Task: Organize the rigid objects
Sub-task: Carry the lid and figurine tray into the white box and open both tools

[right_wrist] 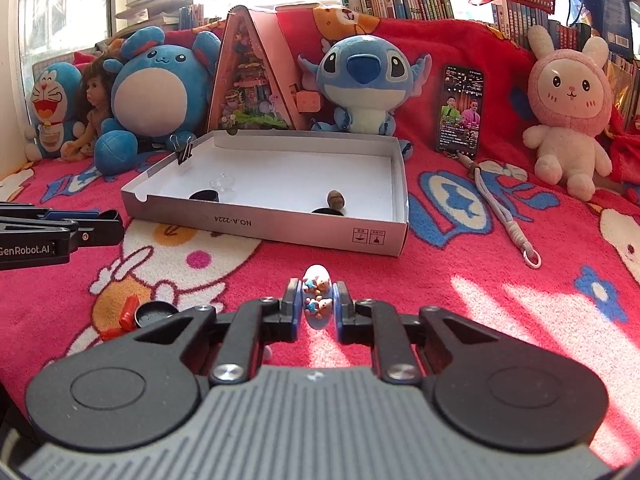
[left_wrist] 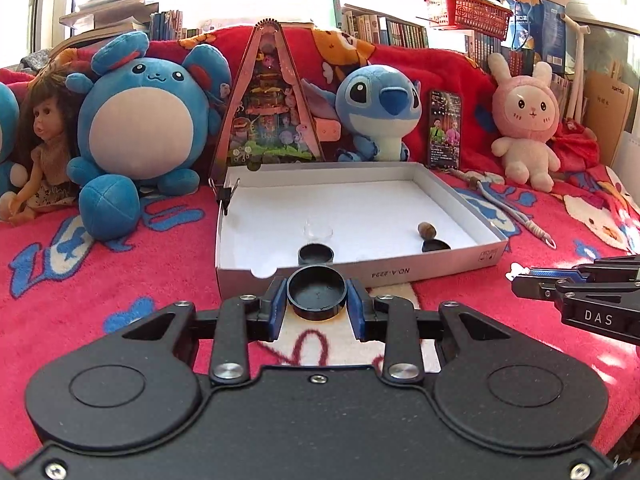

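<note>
My left gripper (left_wrist: 317,294) is shut on a black round cap (left_wrist: 317,290), held just in front of the near wall of a shallow white box (left_wrist: 360,273). In the box lie a second black cap (left_wrist: 315,253), a clear glass cup (left_wrist: 318,227), a brown nut (left_wrist: 426,230) and a flat black lid (left_wrist: 436,245). My right gripper (right_wrist: 317,300) is shut on a small white figurine with piglets (right_wrist: 317,296), above the red blanket in front of the box (right_wrist: 280,224). It also shows in the left wrist view (left_wrist: 520,276).
Another black cap (right_wrist: 154,314) and a red piece (right_wrist: 129,312) lie on the blanket at left. A binder clip (right_wrist: 184,152) sits on the box's far corner. Plush toys, a doll, a triangular diorama (left_wrist: 266,112), a phone (right_wrist: 460,112) and a lanyard (right_wrist: 504,212) surround the box.
</note>
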`<state>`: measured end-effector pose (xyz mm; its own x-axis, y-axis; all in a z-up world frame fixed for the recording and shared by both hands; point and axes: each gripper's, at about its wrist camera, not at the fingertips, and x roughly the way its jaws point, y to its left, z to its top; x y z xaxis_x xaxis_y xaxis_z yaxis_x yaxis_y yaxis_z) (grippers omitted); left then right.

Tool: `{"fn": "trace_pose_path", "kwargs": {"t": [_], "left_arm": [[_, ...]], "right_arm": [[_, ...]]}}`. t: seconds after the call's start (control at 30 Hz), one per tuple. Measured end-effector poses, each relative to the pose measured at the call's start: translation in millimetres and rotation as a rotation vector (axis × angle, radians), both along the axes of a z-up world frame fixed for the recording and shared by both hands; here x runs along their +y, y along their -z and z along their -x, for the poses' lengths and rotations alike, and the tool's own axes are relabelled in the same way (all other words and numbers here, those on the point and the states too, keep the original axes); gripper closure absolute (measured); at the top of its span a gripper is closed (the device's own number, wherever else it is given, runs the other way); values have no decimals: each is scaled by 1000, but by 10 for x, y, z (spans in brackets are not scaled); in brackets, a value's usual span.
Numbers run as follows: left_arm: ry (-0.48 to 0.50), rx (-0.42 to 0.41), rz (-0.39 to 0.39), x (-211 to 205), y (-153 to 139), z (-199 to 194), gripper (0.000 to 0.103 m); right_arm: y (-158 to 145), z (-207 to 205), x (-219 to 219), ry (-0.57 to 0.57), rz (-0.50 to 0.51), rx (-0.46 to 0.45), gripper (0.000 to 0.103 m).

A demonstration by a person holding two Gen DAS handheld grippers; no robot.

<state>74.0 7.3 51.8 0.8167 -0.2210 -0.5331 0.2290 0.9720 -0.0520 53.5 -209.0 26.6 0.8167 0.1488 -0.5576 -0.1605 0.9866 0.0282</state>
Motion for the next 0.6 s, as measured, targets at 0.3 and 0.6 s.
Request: {"fn": "trace_pose_path", "kwargs": {"t": [0.3,0.6], "left_arm": [[11,61,39,-159,-218,-999,72],[-37,208,75,-248,109,-1852,72]], "right_arm": [[-332,-867,-168,29,-116,79,83],[-160,-1669,-103,69,-172,203,83]]}}
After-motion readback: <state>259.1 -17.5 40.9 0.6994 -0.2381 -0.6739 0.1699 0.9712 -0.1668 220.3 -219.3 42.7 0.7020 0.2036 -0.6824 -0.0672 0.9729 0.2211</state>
